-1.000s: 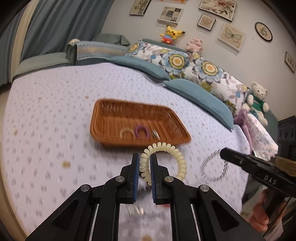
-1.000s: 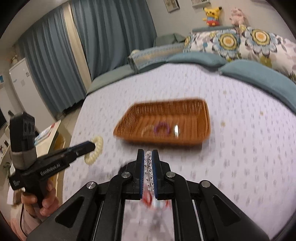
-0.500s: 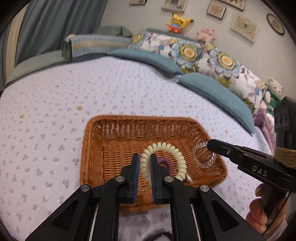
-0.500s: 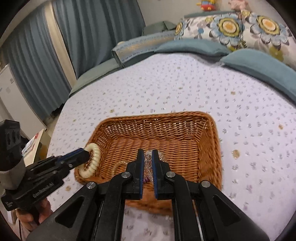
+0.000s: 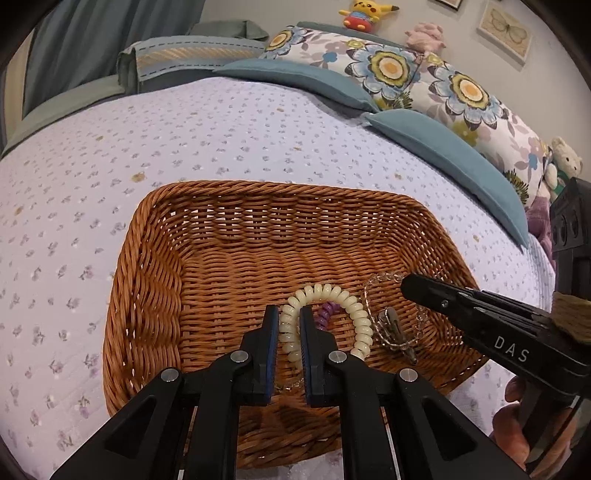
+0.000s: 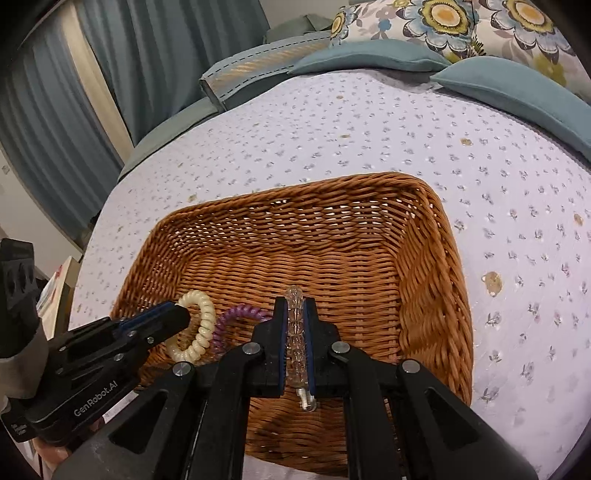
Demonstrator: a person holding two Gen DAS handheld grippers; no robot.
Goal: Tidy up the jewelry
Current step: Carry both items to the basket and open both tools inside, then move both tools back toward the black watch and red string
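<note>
A brown wicker basket point(image 5: 236, 236) point(image 6: 424, 280) sits on the lilac bedspread. My left gripper point(image 5: 289, 314) point(image 6: 173, 314) is shut on a cream spiral bracelet point(image 5: 354, 306) point(image 6: 201, 325) and holds it low inside the basket's near side. My right gripper point(image 6: 294, 306) point(image 5: 406, 286) is shut on a clear beaded bracelet point(image 6: 294, 332) point(image 5: 380, 280), also over the basket. A purple spiral bracelet point(image 5: 325, 314) point(image 6: 236, 314) and a small metal clip point(image 5: 397, 332) lie on the basket floor.
The bedspread point(image 5: 221, 129) spreads out around the basket. Blue and floral pillows point(image 5: 424, 88) line the far side, with plush toys point(image 5: 364, 13) behind. Curtains point(image 6: 166, 55) hang at the left in the right wrist view.
Both grippers have moved forward and down from short of the basket to over its near inside, each still holding its bracelet. The basket now fills both views.
</note>
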